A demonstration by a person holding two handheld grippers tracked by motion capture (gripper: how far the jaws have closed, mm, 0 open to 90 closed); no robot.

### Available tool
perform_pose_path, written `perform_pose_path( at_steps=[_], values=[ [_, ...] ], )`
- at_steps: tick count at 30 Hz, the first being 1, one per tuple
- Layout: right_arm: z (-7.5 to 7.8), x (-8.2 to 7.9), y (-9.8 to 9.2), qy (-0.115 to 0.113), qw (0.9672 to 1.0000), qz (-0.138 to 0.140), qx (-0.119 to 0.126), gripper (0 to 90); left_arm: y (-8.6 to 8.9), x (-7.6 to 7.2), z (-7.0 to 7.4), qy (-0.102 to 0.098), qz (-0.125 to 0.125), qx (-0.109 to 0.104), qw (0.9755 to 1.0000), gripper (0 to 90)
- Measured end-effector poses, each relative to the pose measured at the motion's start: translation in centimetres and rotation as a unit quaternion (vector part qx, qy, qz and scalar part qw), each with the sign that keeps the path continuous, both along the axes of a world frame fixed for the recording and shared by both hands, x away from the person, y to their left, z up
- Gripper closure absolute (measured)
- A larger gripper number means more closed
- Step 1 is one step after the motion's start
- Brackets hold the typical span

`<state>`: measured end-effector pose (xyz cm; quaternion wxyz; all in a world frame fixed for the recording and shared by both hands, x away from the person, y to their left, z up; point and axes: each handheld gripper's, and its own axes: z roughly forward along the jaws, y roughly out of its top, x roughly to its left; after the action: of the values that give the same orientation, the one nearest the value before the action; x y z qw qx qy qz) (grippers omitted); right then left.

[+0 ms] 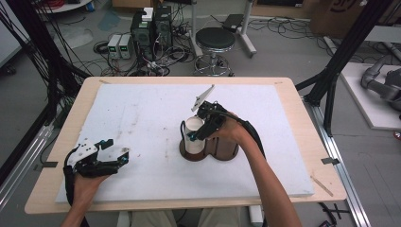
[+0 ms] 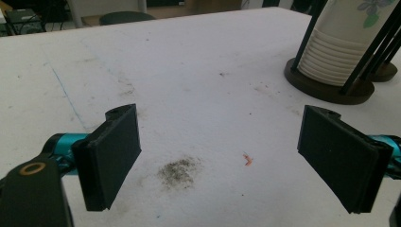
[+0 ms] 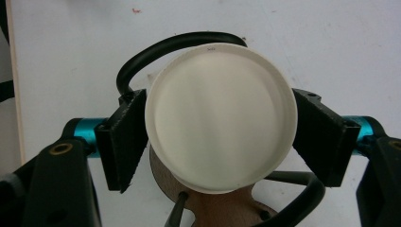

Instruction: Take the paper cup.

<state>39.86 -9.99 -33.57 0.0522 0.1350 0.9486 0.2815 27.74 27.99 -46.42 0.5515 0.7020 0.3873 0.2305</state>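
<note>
A stack of white paper cups (image 1: pixel 194 137) stands upside down in a black wire holder on a brown wooden base (image 1: pixel 208 154), right of the board's middle. My right gripper (image 1: pixel 193 130) comes down on it from above. In the right gripper view its two pads lie against opposite sides of the top cup (image 3: pixel 220 118), whose round bottom faces the camera, so my right gripper (image 3: pixel 221 123) is shut on that cup. My left gripper (image 1: pixel 116 149) rests low at the board's near left, open, with bare board between its pads (image 2: pixel 113 156). The cup stack (image 2: pixel 340 42) shows at the far right of the left gripper view.
A white foam board (image 1: pixel 142 113) covers most of the wooden table (image 1: pixel 302 142). A dark smudge (image 2: pixel 177 171) and a small orange scrap (image 2: pixel 247 160) mark the board near my left gripper. A black stool (image 1: pixel 215 40) and electronics boxes (image 1: pixel 151 28) stand on the floor beyond.
</note>
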Motion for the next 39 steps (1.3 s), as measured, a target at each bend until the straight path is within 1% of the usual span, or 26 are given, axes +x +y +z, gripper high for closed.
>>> perform_pose_path(
  at_steps=[5,17,20,25,33,37,39],
  values=[
    [0.0,0.1,-0.1,0.004,1.0000,0.002,-0.002,30.8,0.0,0.0,0.0,0.000,0.000,0.000,1.0000,13.8],
    [0.1,0.0,-0.1,0.005,1.0000,-0.003,-0.002,31.8,0.0,0.0,0.0,0.000,0.000,0.000,1.0000,13.8],
    [0.2,0.0,-0.1,0.002,1.0000,-0.003,0.001,32.4,0.0,0.0,0.0,-0.001,-0.001,0.002,1.0000,13.8],
    [0.3,-0.2,-0.1,-0.001,1.0000,-0.008,0.000,33.1,0.0,0.0,0.0,0.000,0.000,0.001,1.0000,13.8],
    [1.1,-0.2,-0.2,-0.008,0.9999,-0.010,0.010,34.8,0.0,0.0,0.0,0.000,0.000,0.001,1.0000,13.8],
    [1.5,-0.3,-0.3,-0.008,0.9998,-0.017,0.012,35.5,0.0,0.0,0.0,0.000,0.000,0.001,1.0000,13.8],
    [1.7,-0.2,-0.4,-0.010,0.9997,-0.016,0.017,35.6,0.0,0.0,0.0,0.000,0.000,0.001,1.0000,13.8]
  ],
)
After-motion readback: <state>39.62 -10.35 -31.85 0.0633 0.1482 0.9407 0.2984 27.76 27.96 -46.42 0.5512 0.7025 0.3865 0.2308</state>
